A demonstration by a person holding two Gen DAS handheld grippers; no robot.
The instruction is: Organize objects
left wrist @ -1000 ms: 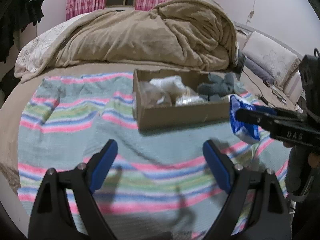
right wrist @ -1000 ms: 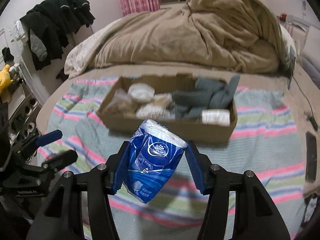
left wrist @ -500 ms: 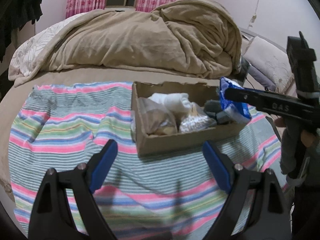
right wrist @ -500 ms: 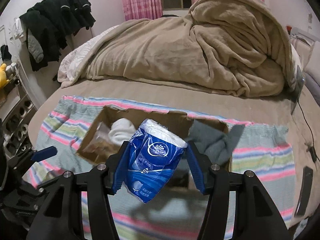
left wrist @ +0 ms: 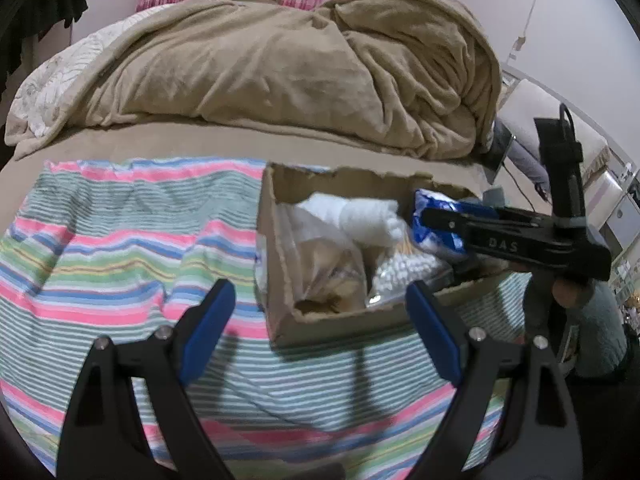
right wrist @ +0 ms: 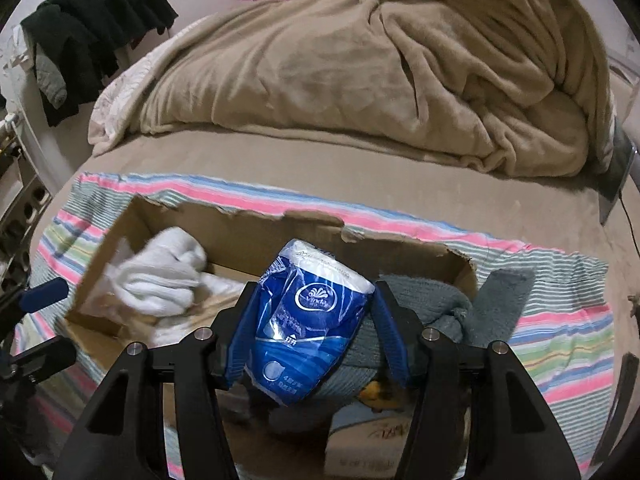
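My right gripper (right wrist: 310, 334) is shut on a blue tissue pack (right wrist: 308, 324) and holds it over the middle of an open cardboard box (right wrist: 248, 236). The box sits on a striped blanket (left wrist: 120, 248) on the bed. Inside it lie a white cloth (right wrist: 160, 280), a grey towel (right wrist: 440, 312) and clear bags of goods (left wrist: 324, 264). In the left wrist view the right gripper (left wrist: 436, 226) and the pack (left wrist: 434, 236) hang over the box's right half (left wrist: 340, 324). My left gripper (left wrist: 320, 328) is open and empty, in front of the box's near wall.
A heaped tan duvet (left wrist: 300, 64) fills the far side of the bed. Dark clothes (right wrist: 92, 28) hang at the left wall. A tablet and cable (right wrist: 616, 168) lie on the bed's right edge. Pillows (left wrist: 560, 128) sit far right.
My right gripper has carried the tissue pack forward from in front of the box to above its inside. My left gripper has moved closer to the box, still open.
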